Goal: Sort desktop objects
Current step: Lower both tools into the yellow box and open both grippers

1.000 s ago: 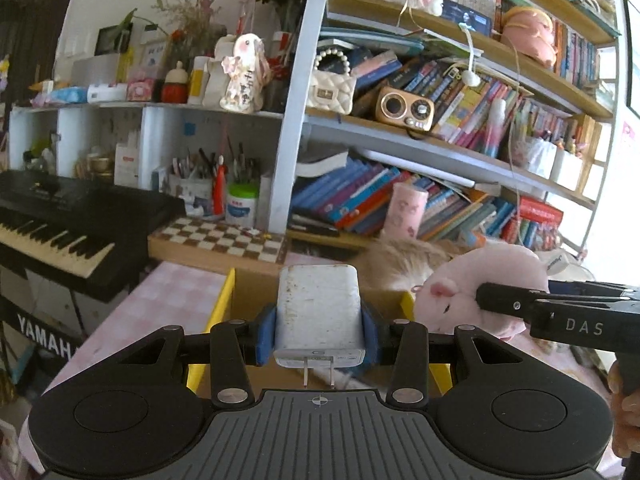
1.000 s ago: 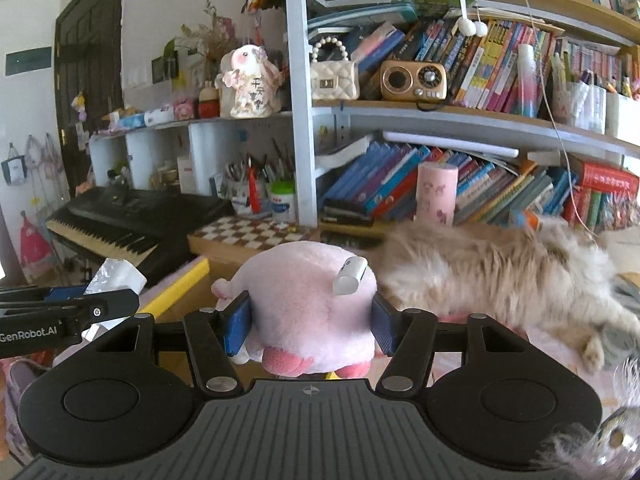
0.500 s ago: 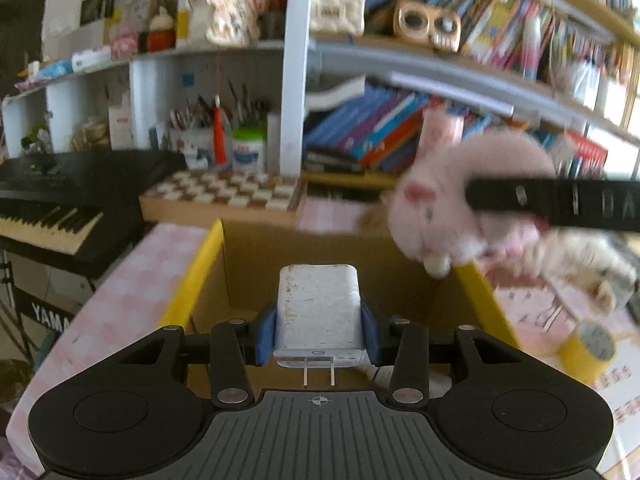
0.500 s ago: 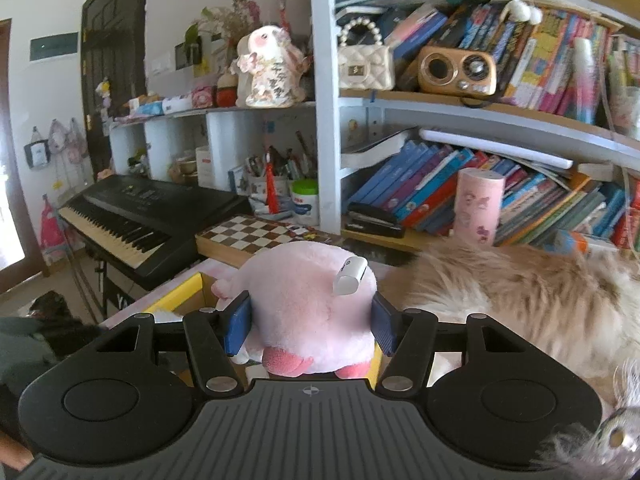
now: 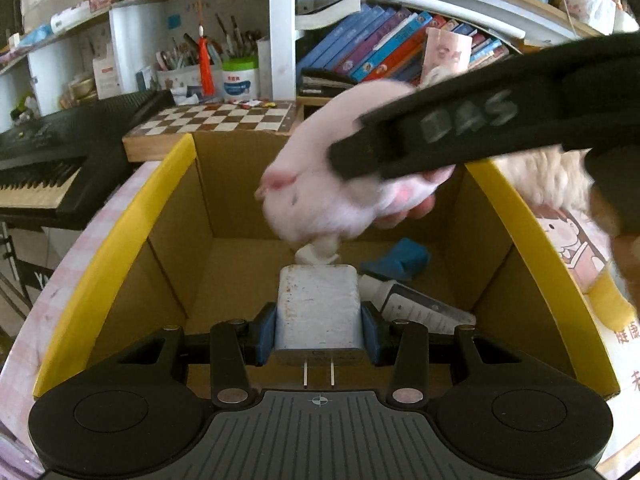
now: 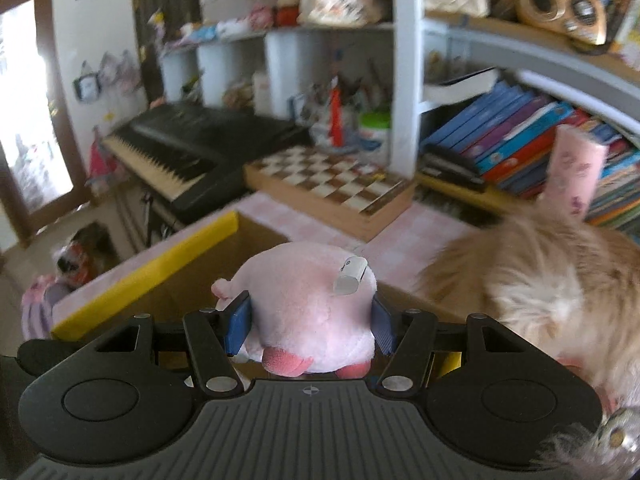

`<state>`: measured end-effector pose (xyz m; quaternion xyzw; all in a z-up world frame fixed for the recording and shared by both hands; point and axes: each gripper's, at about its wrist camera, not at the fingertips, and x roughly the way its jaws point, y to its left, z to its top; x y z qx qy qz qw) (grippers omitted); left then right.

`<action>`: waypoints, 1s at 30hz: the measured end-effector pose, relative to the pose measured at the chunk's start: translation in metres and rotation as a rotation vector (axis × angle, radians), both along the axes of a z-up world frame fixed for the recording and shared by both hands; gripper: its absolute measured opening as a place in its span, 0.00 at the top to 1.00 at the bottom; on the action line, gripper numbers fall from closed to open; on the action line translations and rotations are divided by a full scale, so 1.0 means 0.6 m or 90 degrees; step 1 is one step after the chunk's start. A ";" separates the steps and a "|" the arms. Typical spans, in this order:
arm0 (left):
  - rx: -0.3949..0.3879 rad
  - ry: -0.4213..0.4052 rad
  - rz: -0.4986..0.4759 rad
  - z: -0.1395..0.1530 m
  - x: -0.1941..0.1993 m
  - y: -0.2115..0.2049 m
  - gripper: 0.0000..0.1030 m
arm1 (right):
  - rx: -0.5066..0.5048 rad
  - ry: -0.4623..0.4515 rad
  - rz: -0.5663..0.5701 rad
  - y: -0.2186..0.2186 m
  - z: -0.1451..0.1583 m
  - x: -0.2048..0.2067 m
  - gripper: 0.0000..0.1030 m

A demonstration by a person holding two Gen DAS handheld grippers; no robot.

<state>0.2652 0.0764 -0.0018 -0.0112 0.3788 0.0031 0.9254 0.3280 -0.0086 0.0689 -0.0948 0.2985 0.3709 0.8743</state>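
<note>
**Materials and finishes on view**

Charger (image 5: 318, 308): white hard plastic, scuffed and dull, with two bare metal prongs. Plush pig (image 6: 310, 312): pink short-pile cloth, soft and matt. Box (image 5: 176, 240): plain brown corrugated cardboard, matt inside, rims faced with glossy yellow tape. Gripper bodies: black matt plastic, ribbed; pads (image 5: 267, 334) look like blue rubber. Chessboard (image 6: 332, 184): varnished wood. Counter (image 6: 400, 244): pink checked cloth.

One open cardboard box with yellow-taped flaps (image 5: 132, 216) holds one blue cloth (image 5: 396, 258) and one white printed bottle (image 5: 416, 304). Above it are one white wall charger (image 5: 318, 312) and one pink plush pig (image 5: 324, 200). There are two black grippers (image 5: 318, 332) (image 6: 310, 320).
</note>
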 end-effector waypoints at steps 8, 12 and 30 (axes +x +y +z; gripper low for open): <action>0.021 -0.108 -0.007 0.038 -0.040 -0.015 0.26 | -0.049 0.040 0.055 0.049 -0.032 0.030 0.44; 0.044 -0.152 -0.002 0.063 -0.066 -0.017 0.22 | -0.067 0.065 0.069 0.064 -0.045 0.042 0.44; 0.006 -0.174 0.081 0.076 -0.172 0.005 0.14 | -0.149 0.039 0.114 0.120 -0.061 0.041 0.24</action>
